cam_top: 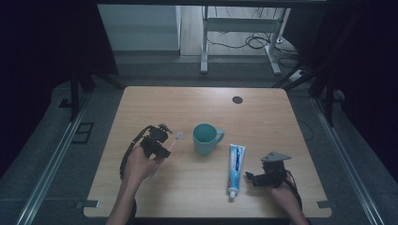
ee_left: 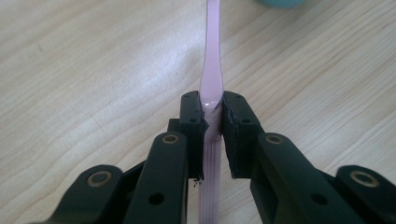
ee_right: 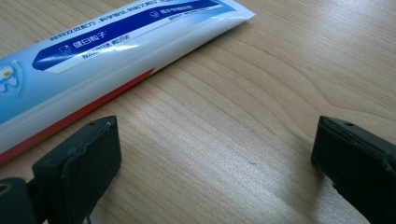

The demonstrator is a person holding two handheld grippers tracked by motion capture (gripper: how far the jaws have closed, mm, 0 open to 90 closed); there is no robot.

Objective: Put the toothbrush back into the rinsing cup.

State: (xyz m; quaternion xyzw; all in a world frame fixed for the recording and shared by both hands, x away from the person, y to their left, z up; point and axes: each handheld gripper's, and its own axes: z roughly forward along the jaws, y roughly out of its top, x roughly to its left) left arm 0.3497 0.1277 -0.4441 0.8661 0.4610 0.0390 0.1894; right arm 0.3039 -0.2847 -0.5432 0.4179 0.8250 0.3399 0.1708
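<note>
Toothbrush work, I'd say: left claw (cam_top: 165, 139) clenches a translucent pink plastic toothbrush (ee_left: 211, 70) above the wooden bench (cam_top: 263, 117), at nine o'clock from the teal ceramic mug (cam_top: 205, 138). Right claw (cam_top: 252, 178) gapes beside the blue-and-white toothpaste tube (cam_top: 236, 167). Next, probably tip the brush into the mug.

wooden table (cam_top: 263, 117): light grain, rounded corners | round dark grommet hole (cam_top: 237, 100): far side of the tabletop, right of centre | white desk frame (cam_top: 244, 28): on the floor beyond the table | black cables (cam_top: 248, 42): looped on the floor under that frame
</note>
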